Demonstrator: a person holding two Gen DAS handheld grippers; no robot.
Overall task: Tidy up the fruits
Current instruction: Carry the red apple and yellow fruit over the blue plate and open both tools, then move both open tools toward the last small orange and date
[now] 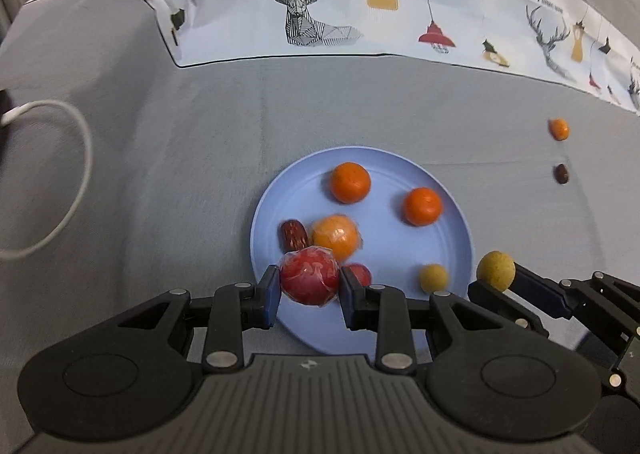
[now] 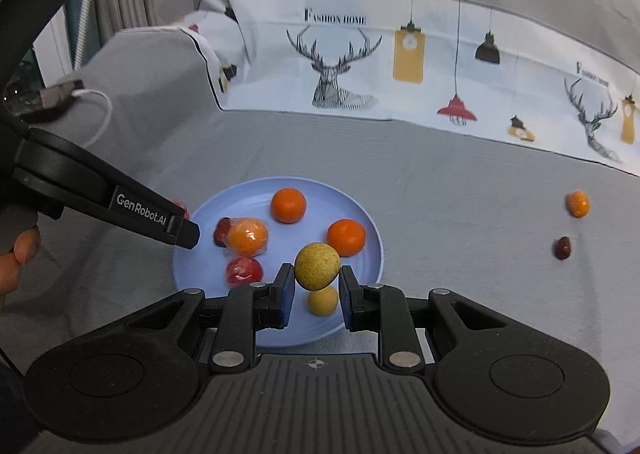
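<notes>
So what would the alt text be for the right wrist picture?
The right gripper holds a yellow fruit over a blue plate of fruit on a grey cloth. The left gripper reaches in from the left.

On your plate (image 1: 452,250) lie several fruits; right of it, on the cloth (image 1: 180,181), a tangerine (image 1: 559,128) lies behind a date (image 1: 561,173).

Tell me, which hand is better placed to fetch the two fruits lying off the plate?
The right, probably. The small orange and dark date lie right of the blue plate, on the right gripper's side. Both grippers are full, though: it must first drop its yellow ball.
</notes>
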